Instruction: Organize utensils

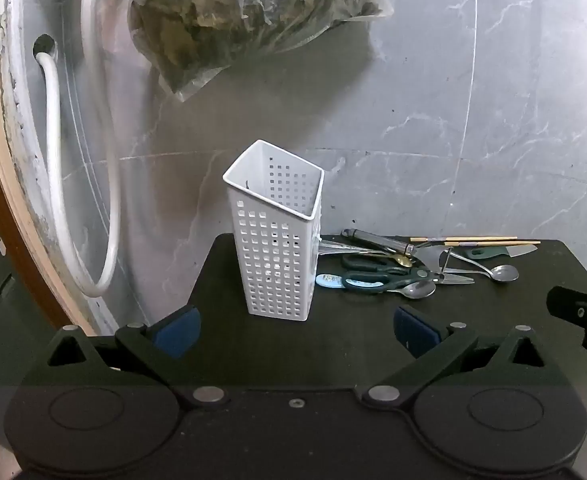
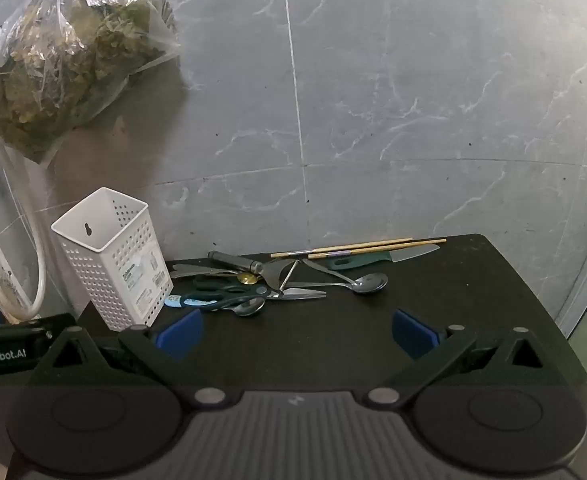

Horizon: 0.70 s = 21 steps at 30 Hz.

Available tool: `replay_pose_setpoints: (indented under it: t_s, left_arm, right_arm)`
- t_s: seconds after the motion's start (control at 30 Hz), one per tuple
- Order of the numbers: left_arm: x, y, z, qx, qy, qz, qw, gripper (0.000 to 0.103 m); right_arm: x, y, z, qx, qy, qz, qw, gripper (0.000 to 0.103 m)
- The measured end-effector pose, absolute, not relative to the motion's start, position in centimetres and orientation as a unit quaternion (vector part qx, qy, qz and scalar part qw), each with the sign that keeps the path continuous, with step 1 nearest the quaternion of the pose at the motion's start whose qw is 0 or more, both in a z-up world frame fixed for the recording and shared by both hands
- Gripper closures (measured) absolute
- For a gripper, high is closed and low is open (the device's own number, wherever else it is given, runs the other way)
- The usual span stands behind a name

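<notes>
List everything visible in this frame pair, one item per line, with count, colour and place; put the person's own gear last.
utensil holder: 1, white perforated, upright, left on the table, nothing visible inside
scissors: 1, dark green handles, pile beside the holder
spoons: at least 2, silver, in the pile
peeler: 1, dark handle, back of the pile
chopsticks: 2, wooden, table's far edge
knife: 1, green handle, below the chopsticks
table: 1, black
plastic bag: 1, clear, greenish contents, hanging upper left
hose: white, left wall
wall: grey marbled tile
left gripper: blue pads, open, facing the holder
right gripper: blue pads, open, facing the pile
</notes>
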<state>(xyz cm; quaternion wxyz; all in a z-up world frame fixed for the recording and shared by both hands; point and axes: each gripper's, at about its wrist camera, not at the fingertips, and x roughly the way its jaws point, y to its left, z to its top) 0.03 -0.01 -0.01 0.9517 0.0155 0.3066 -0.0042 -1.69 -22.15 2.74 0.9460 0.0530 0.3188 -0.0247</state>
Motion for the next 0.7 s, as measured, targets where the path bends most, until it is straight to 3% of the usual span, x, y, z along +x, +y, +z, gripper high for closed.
replay_pose_setpoints:
  t_s: [0.7]
  left_arm:
    - [0.09, 0.0, -0.55, 0.015, 0.305, -0.003, 0.952, 0.001]
  right_arm:
    - [-1.38, -22.12, 2.67, 0.057, 0.316, -0.029, 0.946, 0.0]
